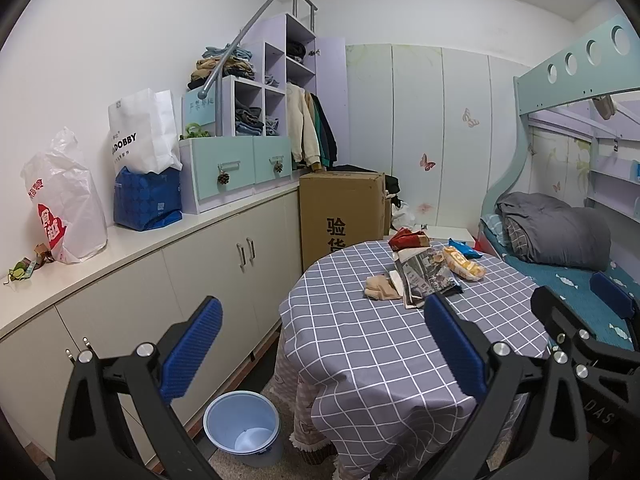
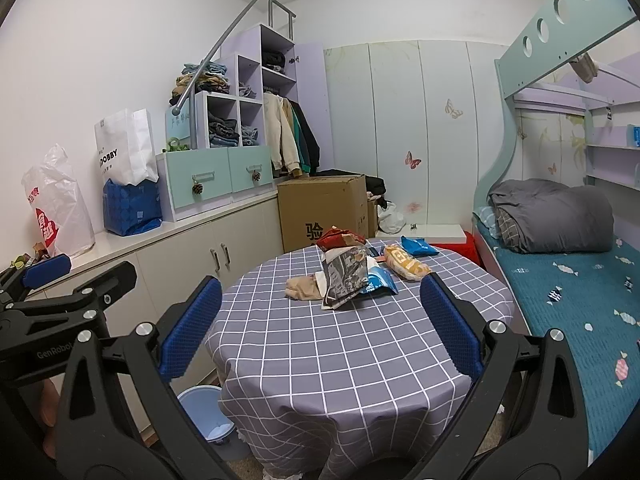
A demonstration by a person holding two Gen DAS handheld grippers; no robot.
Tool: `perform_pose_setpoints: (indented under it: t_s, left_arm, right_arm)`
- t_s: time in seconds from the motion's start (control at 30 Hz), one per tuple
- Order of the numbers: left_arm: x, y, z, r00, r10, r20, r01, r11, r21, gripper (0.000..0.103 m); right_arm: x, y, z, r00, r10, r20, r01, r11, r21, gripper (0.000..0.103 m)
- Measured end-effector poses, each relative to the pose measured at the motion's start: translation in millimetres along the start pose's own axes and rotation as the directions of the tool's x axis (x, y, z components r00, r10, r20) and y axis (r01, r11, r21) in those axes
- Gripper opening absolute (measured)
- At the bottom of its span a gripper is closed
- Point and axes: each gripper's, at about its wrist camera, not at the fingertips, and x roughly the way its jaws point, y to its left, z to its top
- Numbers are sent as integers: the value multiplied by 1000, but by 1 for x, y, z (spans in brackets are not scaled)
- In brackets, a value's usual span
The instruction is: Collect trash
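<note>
Several pieces of trash lie at the far side of a round table point(image 1: 360, 360) point(image 2: 340, 368) with a grey checked cloth: a red wrapper point(image 1: 408, 238) point(image 2: 340, 237), a printed grey packet point(image 1: 426, 276) point(image 2: 344, 276), a yellow snack bag point(image 1: 464, 265) point(image 2: 406, 266), a blue wrapper point(image 1: 464, 248) point(image 2: 418, 246) and a beige crumpled piece point(image 1: 382, 288) point(image 2: 304, 289). A light-blue bin point(image 1: 242, 426) point(image 2: 208, 412) stands on the floor left of the table. My left gripper point(image 1: 324, 344) point(image 2: 76, 276) hangs open near the table's left edge. My right gripper point(image 2: 320, 326) point(image 1: 580, 300) is open over the near cloth. Both are empty.
A long white cabinet point(image 1: 140, 280) along the left wall carries plastic and paper bags point(image 1: 64, 200) and drawer units. A cardboard box point(image 1: 340, 212) stands behind the table. A bunk bed point(image 2: 560, 272) with a grey duvet runs close along the table's right side.
</note>
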Motion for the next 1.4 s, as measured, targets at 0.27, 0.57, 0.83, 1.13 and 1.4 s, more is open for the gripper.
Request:
perform_pose_setpoints:
  t_s: [0.27, 0.57, 0.83, 1.13, 1.4]
  left_arm:
    - [3, -4, -8, 1000, 2, -1, -2, 1000, 0, 99]
    - [3, -4, -8, 1000, 1, -4, -1, 1000, -1, 99]
    - [3, -5, -6, 1000, 1, -7, -1, 1000, -2, 99]
    - [10, -7, -18, 1000, 0, -10, 0, 1000, 1, 99]
    - [10, -6, -15, 1000, 0, -11, 0, 1000, 1, 99]
  right_arm:
    - [1, 1, -1, 1000, 0, -1, 0, 1000, 1, 97]
    - [2, 1, -3, 1000, 0, -3, 0, 1000, 1, 97]
    - [2, 2, -4, 1000, 0, -4, 0, 1000, 3, 97]
    - [2, 2, -3, 1000, 2, -5, -2, 1000, 3, 97]
    - [4, 4, -8, 1000, 2, -6, -2, 1000, 4, 97]
